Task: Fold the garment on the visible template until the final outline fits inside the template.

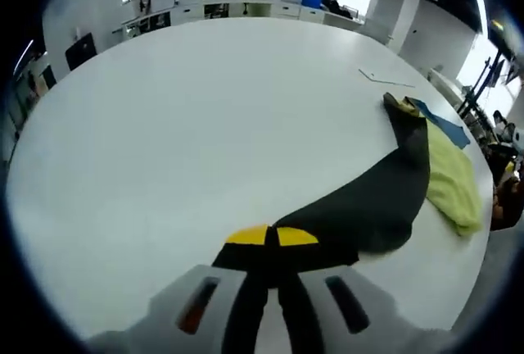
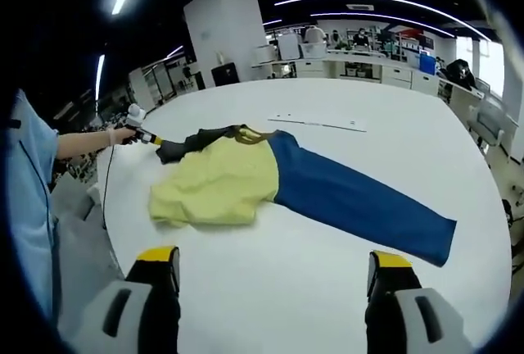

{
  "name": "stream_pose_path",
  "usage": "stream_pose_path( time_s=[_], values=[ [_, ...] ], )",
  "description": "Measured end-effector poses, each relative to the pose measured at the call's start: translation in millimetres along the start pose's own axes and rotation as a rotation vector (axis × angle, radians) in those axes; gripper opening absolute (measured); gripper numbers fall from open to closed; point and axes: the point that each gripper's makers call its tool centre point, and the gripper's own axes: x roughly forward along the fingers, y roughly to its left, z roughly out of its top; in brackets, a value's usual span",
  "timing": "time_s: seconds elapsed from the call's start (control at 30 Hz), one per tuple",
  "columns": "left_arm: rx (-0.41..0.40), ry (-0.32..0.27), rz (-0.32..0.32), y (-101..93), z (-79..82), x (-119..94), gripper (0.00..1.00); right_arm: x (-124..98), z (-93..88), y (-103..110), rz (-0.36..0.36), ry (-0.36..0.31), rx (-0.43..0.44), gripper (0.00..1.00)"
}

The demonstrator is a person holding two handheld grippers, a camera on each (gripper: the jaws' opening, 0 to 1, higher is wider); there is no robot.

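I log a large white round surface (image 1: pixel 188 133), bare over most of its top. A thin pale strip (image 2: pixel 318 123) lies flat on the surface toward its far edge; in the left gripper view I see it as a thin line (image 1: pixel 386 80). Behind the surface stands a white square column (image 2: pixel 223 33). A row of white desks (image 2: pixel 360 67) runs along the back wall, with a blue box (image 2: pixel 426 64) on it. People (image 2: pixel 360 39) sit at those desks; I cannot tell more. Long ceiling light strips (image 2: pixel 368 2) curve overhead. Bright windows (image 1: pixel 483 59) show at right.
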Motion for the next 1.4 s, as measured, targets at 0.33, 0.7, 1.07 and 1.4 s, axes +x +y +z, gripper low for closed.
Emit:
stream_pose_path(
  time_s=[0.33, 0.7, 1.07, 1.4],
  values=[
    [0.092, 0.053, 0.070, 35.2, 9.7, 8.7, 0.00, 9.2, 3.5, 3.5, 0.014, -0.007, -0.001, 0.97],
    [0.112, 0.145, 0.154, 63.9, 4.6, 1.0, 0.00, 13.3, -0.1, 3.1, 0.010, 0.000, 0.007, 0.97],
    [0.105, 0.174, 0.188, 68.7, -3.1, -3.9, 0.00, 7.7, -1.2, 5.5, 0.011, -0.008, 0.018, 0.97],
    [0.205, 0.105, 0.150, 63.7, 3.8, -12.6, 0.00, 5.6, -0.5, 6.5, 0.007, -0.022, 0.024, 0.97]
  ],
)
